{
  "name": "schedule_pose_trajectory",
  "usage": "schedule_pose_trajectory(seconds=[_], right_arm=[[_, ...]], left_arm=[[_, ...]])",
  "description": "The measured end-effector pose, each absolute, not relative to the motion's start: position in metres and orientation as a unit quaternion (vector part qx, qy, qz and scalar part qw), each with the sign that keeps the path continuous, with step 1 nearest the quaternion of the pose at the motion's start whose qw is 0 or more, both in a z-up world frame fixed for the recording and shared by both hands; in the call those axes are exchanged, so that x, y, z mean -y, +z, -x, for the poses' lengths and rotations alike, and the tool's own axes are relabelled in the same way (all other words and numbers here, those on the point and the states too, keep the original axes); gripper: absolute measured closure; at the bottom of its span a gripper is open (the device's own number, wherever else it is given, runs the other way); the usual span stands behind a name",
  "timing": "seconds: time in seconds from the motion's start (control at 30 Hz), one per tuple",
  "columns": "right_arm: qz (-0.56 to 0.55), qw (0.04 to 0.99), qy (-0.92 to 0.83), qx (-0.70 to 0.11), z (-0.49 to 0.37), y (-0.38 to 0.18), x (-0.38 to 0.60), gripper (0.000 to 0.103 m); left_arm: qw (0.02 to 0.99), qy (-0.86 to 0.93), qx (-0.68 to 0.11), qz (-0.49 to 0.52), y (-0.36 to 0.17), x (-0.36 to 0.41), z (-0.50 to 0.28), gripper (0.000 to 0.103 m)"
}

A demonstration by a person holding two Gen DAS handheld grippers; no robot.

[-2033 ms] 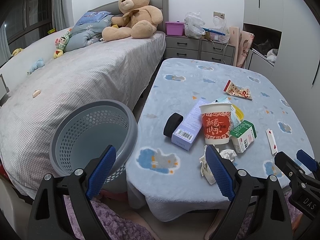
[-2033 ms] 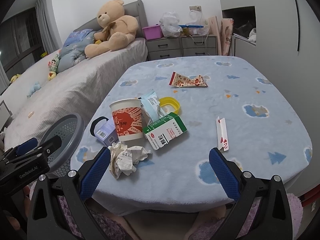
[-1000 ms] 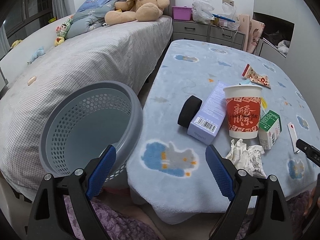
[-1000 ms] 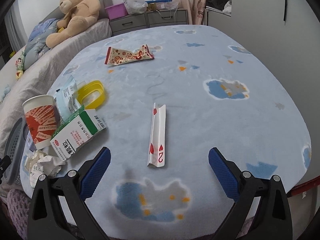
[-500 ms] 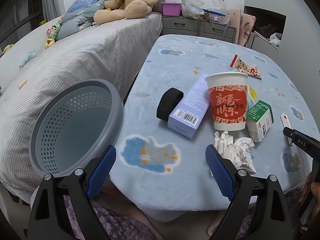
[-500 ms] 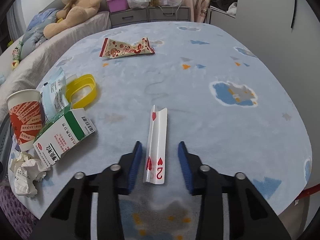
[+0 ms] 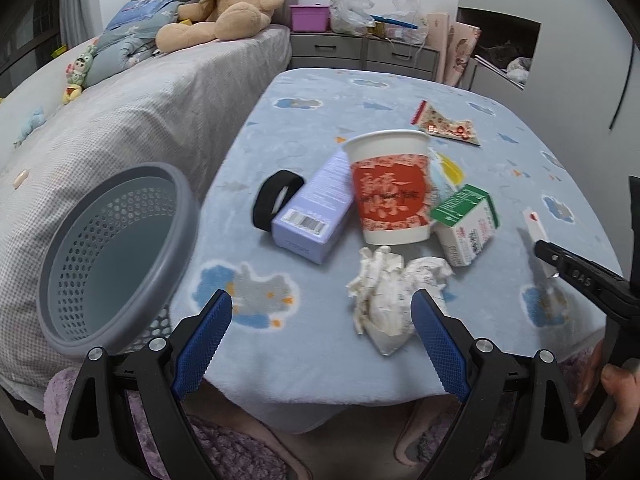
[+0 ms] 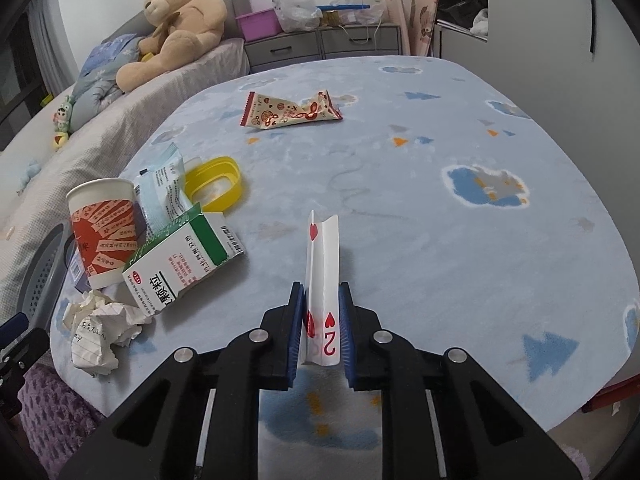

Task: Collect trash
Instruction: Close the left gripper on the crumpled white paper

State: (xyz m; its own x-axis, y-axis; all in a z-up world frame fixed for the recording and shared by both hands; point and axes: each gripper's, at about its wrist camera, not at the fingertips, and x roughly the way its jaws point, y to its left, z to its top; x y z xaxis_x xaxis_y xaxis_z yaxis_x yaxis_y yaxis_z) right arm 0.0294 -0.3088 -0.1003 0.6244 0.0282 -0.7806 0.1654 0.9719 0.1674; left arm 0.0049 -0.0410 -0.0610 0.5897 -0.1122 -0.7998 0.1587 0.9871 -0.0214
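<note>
The right claw (image 8: 322,330) is clenched on a folded playing card (image 8: 322,276), which sticks out forward between its pads above the table (image 8: 440,240). To its left lie a carton (image 8: 180,266), a paper cup (image 8: 102,230) and crumpled paper (image 8: 100,330). The left claw (image 7: 322,338) gapes wide, holding nothing; crumpled paper (image 7: 394,292) lies just ahead between its fingers, and a gray basket (image 7: 112,256) stands to its left.

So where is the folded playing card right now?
Right wrist view: the folded playing card is clamped in the right hand-held gripper, right of the medicine box.
</note>
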Motion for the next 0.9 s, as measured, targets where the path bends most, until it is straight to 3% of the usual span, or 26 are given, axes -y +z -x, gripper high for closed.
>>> schedule_pose_trajectory(seconds=[0.63, 0.8, 0.9], right_arm=[[-0.151, 0.891, -0.017, -0.427, -0.029, -0.104, 0.321, 0.085], [-0.148, 0.890, -0.016, -0.430, -0.030, -0.106, 0.320, 0.085], [-0.147, 0.890, -0.017, -0.432, -0.029, -0.106, 0.318, 0.085]], left_arm=[[0.859, -0.117, -0.497, -0.040, -0.109, 0.090, -0.038, 0.017], [0.857, -0.122, -0.499, -0.034, -0.113, 0.088, -0.039, 0.050], [0.858, -0.130, -0.497, -0.020, -0.110, 0.082, -0.038, 0.054]])
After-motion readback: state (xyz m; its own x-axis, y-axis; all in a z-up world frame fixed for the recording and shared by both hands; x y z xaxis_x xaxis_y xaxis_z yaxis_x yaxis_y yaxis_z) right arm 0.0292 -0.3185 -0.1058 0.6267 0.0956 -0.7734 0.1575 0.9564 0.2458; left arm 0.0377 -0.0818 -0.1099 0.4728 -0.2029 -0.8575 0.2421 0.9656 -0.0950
